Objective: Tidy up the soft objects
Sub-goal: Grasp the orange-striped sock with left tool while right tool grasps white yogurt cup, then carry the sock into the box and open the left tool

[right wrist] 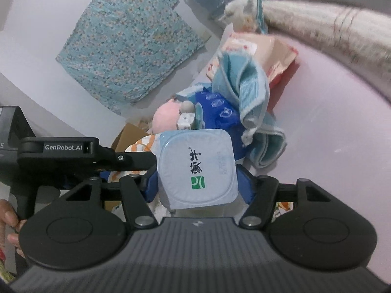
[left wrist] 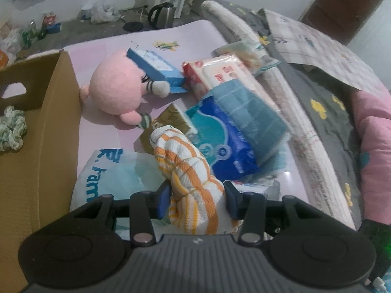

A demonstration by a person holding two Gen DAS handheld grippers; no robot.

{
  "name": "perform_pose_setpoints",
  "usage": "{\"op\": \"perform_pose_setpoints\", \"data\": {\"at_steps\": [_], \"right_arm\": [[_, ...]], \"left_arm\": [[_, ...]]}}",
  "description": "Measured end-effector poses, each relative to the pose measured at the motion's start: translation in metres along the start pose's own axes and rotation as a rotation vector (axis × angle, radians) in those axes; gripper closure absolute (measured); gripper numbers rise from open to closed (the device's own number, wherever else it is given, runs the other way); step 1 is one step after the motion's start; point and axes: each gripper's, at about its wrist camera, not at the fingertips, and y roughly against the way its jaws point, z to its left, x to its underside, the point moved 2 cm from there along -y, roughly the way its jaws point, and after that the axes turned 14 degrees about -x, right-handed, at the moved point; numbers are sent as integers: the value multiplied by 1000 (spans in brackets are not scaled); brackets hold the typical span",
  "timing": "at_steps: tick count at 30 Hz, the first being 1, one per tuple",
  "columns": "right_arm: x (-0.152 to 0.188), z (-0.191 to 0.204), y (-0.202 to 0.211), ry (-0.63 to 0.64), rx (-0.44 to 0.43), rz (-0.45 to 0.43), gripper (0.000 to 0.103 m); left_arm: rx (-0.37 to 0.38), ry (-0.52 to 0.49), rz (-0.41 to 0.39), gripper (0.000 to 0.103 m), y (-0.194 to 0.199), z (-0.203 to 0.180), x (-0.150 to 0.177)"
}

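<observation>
Gripping: we see left gripper (left wrist: 196, 199) pinching striped cloth (left wrist: 188, 171); right gripper (right wrist: 198, 183) clamps yogurt cup (right wrist: 196, 166).

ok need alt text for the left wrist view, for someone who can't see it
The left tool grips an orange-and-white striped cloth above a pink mat littered with tissue packs, a folded teal towel and a pink plush toy. An open cardboard box stands at the left, with a green-and-white fabric bundle inside.
</observation>
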Motion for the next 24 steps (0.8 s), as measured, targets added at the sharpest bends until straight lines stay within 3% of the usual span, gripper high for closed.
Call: {"op": "perform_pose_setpoints", "data": {"at_steps": [10,14,24], "right_arm": [[-8,22,53,5,-51,-66,43],[-6,35,61,29,-34,-73,43],[3,65,61,40,-41,-44,43]], "left_arm": [[67,4,-78,57,51,1,13],[76,22,-101,57,68,12,20],[84,92,-161,57,111,77,42]]}}
